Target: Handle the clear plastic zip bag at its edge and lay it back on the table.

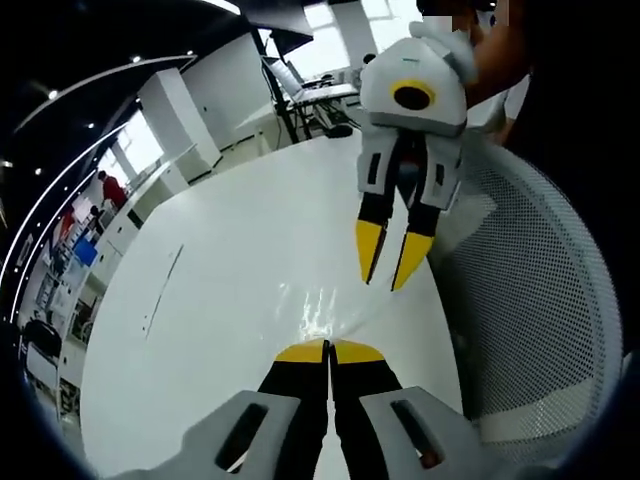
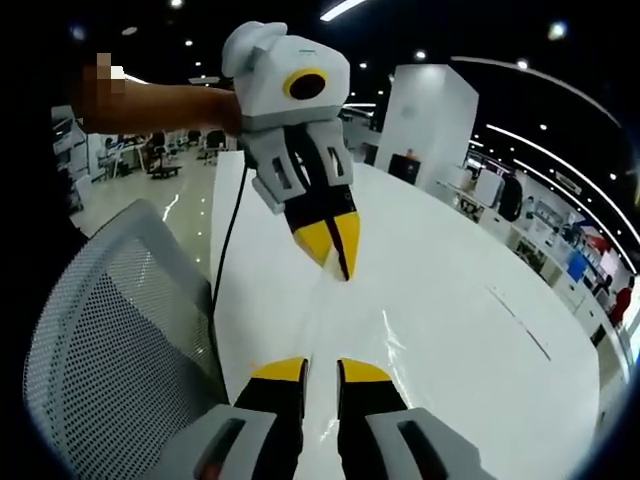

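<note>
The clear plastic zip bag (image 1: 322, 318) is almost see-through, showing only as glints and creases on the white table (image 1: 220, 300). My left gripper (image 1: 328, 346) is shut, its yellow tips pinched together at the bag's near edge. In the right gripper view the same left gripper (image 2: 336, 252) points down with its tips closed on the bag (image 2: 392, 335), which slopes from them toward the camera. My right gripper (image 2: 322, 368) is open with nothing between its jaws. In the left gripper view it (image 1: 388, 270) hangs just beyond the bag, jaws apart.
A white mesh office chair (image 1: 530, 300) stands against the table's edge, also seen in the right gripper view (image 2: 110, 330). A black cable (image 2: 228, 240) runs along that edge. A person's arm (image 2: 160, 105) holds the left gripper. Open office floor lies beyond.
</note>
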A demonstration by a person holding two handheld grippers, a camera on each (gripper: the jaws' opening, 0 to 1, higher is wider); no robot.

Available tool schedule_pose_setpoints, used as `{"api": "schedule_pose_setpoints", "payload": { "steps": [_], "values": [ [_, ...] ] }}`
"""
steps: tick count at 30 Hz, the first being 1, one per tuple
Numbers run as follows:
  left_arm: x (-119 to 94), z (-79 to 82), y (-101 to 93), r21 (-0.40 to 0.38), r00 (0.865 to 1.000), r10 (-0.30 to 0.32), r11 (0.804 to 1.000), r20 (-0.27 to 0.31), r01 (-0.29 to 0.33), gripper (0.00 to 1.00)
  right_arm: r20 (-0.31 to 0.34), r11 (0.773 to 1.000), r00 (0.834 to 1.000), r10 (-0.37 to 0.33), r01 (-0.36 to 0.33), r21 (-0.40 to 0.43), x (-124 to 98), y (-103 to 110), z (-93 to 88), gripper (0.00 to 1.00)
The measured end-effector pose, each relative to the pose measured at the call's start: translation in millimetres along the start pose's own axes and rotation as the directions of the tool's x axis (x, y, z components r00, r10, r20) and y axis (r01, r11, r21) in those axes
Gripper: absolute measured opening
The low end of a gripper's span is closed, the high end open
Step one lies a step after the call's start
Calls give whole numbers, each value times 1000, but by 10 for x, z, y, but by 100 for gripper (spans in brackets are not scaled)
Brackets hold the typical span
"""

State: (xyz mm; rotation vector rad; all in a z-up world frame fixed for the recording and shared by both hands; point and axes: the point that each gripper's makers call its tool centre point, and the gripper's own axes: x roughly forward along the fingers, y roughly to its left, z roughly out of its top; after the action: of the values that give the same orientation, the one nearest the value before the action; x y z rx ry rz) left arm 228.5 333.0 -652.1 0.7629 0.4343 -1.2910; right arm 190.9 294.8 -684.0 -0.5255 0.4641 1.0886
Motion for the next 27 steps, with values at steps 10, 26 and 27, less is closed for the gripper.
{"api": "schedule_pose_setpoints", "payload": {
  "steps": [10,26,27],
  "values": [
    [-18,-6,-28,0,1000,-14,1000,12,14,0,1,999,999,-33,33,37,-72,-124,-46,0],
    [-141,284,-65,42,995,18,999,96,-22,14,-15,999,999,-30,31,35,-70,-172,-27,0],
    [-128,308,-83,48,995,12,999,95,-17,15,-16,999,999,-30,31,34,-73,-176,-26,0]
  ]
}}
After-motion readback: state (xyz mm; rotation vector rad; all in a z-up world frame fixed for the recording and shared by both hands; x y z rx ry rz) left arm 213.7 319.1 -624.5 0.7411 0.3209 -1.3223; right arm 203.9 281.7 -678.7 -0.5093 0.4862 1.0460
